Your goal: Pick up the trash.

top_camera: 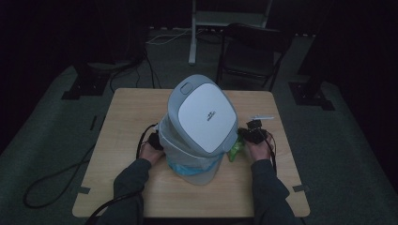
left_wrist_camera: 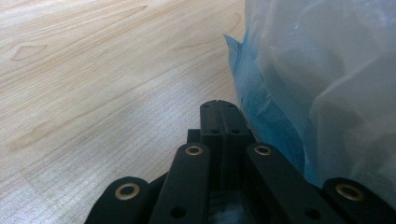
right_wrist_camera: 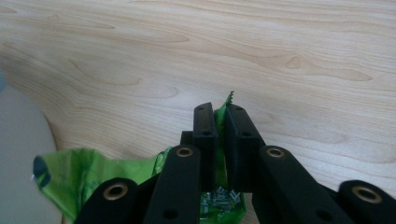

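Note:
A small waste bin (top_camera: 195, 164) stands mid-table, its grey and white lid (top_camera: 202, 112) tilted up toward me, with a translucent bag over a blue liner (left_wrist_camera: 261, 102). My left gripper (top_camera: 154, 140) rests at the bin's left side, and its jaws (left_wrist_camera: 218, 106) are shut with nothing between them. My right gripper (top_camera: 252, 133) is at the bin's right. Its jaws (right_wrist_camera: 219, 112) are shut on a crinkled green wrapper (right_wrist_camera: 84, 172), whose serrated edge pokes up between the pads. In the high view the green wrapper (top_camera: 236, 149) hangs beside the bin.
The wooden table (top_camera: 131, 117) has bare room on its left and front. A small white stick-like thing (top_camera: 262, 118) lies at the right, beyond my right gripper. A dark folding chair (top_camera: 251, 51) stands behind the table, with cables on the floor.

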A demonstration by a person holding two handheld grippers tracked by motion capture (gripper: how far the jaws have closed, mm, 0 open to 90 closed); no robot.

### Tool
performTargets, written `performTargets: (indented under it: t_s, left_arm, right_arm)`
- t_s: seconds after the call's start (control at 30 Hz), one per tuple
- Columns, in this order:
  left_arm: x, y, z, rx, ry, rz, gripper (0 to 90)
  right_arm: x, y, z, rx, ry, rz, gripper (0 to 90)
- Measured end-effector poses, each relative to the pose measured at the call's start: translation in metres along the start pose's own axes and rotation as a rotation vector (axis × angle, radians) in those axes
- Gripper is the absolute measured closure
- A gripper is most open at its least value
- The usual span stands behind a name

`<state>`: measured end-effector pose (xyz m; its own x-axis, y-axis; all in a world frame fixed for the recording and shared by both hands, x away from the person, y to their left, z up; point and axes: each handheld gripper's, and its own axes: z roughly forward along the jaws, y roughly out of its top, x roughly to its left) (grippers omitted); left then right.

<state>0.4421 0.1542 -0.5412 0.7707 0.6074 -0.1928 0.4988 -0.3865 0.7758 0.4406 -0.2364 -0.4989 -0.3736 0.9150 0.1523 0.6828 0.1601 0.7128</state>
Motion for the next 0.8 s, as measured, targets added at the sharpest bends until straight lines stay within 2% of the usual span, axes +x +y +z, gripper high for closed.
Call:
performTargets:
  t_s: [0.33,0.67,0.8]
  left_arm:
    - [0.0,0.0,0.0,0.004,0.0,0.004,90.0]
    - [0.0,0.0,0.0,0.002,0.0,0.004,90.0]
    - [0.0,0.0,0.0,0.002,0.0,0.004,90.0]
  right_arm:
    - [-0.002,0.002,-0.006,-0.033,-0.03,0.007,86.8]
    - [-0.005,0.004,-0.014,-0.082,-0.051,0.038,87.9]
    - [-0.004,0.009,-0.018,-0.098,-0.055,0.023,88.0]
